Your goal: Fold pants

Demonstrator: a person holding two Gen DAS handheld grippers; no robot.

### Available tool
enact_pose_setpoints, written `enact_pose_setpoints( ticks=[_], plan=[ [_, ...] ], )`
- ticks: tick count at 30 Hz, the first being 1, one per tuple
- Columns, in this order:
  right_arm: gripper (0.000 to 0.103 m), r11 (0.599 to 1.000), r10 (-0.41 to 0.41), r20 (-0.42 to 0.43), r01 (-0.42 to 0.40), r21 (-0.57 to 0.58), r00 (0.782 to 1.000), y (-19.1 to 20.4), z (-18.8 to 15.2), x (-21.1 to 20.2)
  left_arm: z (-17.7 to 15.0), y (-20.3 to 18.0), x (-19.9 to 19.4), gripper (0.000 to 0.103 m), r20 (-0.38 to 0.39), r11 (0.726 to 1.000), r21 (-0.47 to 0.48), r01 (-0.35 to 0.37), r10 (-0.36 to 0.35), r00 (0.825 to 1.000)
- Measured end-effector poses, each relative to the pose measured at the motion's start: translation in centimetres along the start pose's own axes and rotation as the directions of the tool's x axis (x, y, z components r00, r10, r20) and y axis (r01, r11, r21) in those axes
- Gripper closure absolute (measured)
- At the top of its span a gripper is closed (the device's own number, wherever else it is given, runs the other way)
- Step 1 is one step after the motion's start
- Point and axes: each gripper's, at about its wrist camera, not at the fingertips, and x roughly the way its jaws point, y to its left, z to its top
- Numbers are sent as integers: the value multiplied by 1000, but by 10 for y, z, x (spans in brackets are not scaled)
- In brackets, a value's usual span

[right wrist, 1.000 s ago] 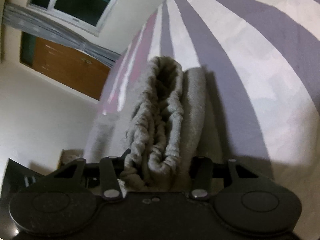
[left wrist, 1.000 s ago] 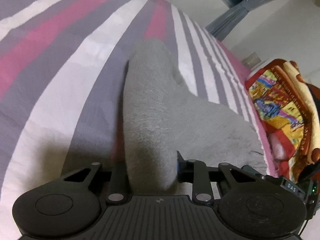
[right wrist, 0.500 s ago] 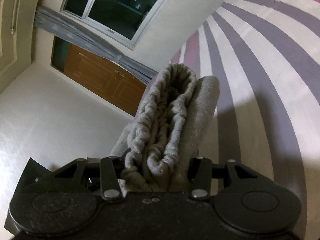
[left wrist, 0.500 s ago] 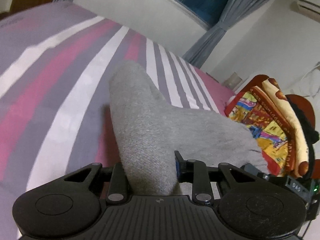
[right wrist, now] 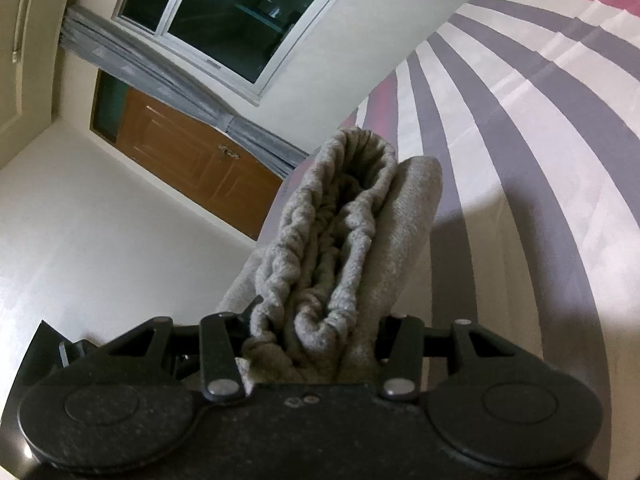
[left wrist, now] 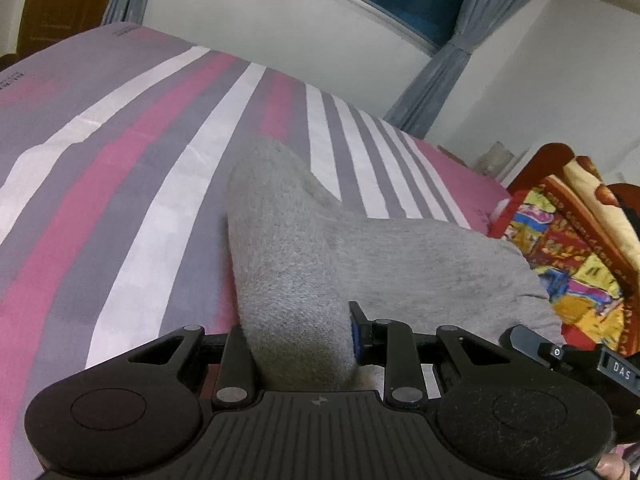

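Observation:
The grey fleece pants [left wrist: 304, 248] hang doubled over between my two grippers, above the striped bed. My left gripper [left wrist: 300, 340] is shut on a thick fold of the grey cloth, which fills the space between its fingers. My right gripper [right wrist: 316, 340] is shut on the bunched elastic waistband of the pants [right wrist: 340, 240], whose opening faces the camera. The lower part of the pants is hidden behind both grippers.
The bed sheet [left wrist: 140, 184] has pink, grey and white stripes. A bright patterned blanket [left wrist: 576, 248] lies at the bed's right side. A wall with a window [right wrist: 224, 16], grey curtains and a brown door [right wrist: 188, 160] stands beyond the bed.
Both grippers have risen and tilted up with the pants in them. The wall, window and door now show; the pants hang higher above the sheet.

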Motion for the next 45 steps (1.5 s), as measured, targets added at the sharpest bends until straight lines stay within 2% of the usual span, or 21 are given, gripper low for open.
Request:
enact_pose_setpoints(
  ticks=[5, 11, 12, 16, 17, 22, 25, 26, 28, 31, 32, 36, 39, 42, 45],
  plan=[
    [57, 999, -27, -26, 28, 16, 999, -18, 6, 20, -2, 9, 31, 75, -27, 999, 1, -37, 37, 999],
    [54, 992, -82, -63, 87, 86, 995, -56, -2, 30, -22, 11, 58, 75, -62, 989, 92, -115, 121, 991],
    [54, 990, -91, -70, 98, 97, 993, -62, -4, 31, -26, 12, 60, 74, -66, 987, 101, -123, 130, 989],
    [47, 984, -161, -101, 168, 60, 982, -69, -11, 32, -36, 14, 69, 50, -86, 973, 133, -189, 202, 976],
    [45, 981, -185, -102, 189, 39, 978, -66, -13, 32, -37, 15, 71, 48, -90, 970, 135, -203, 216, 972],
    [38, 973, -228, -78, 230, 21, 971, -58, -13, 16, -35, 9, 61, 47, -92, 956, 154, -251, 267, 959],
    [36, 965, -258, -28, 259, 46, 966, -54, -11, -4, -33, -2, 43, 47, -30, 927, 195, -321, 332, 943],
    [36, 960, -279, -9, 279, 19, 960, -47, -10, -9, -33, -8, 34, 47, 6, 915, 217, -341, 348, 938],
    [39, 952, -297, 21, 298, -74, 955, -28, -11, -15, -32, -19, 19, 47, 43, 909, 237, -342, 342, 939],
    [44, 904, -337, 84, 347, -248, 938, 14, -18, -16, -33, -34, 6, 47, 48, 914, 247, -322, 321, 946],
    [49, 893, -337, 94, 350, -282, 937, 24, -20, -14, -34, -40, 4, 47, 50, 913, 253, -321, 319, 946],
    [54, 833, -359, 114, 373, -409, 926, 60, -36, -5, -45, -53, 6, 47, 31, 903, 283, -323, 328, 944],
    [56, 784, -394, 110, 396, -478, 912, 69, -49, 2, -58, -56, 14, 47, -1, 898, 282, -338, 352, 936],
    [57, 764, -435, 85, 417, -493, 897, 63, -58, 8, -75, -50, 25, 47, -38, 891, 280, -356, 381, 924],
    [58, 744, -470, 67, 436, -507, 880, 51, -67, 10, -89, -49, 30, 47, -26, 877, 309, -368, 395, 918]
  ],
)
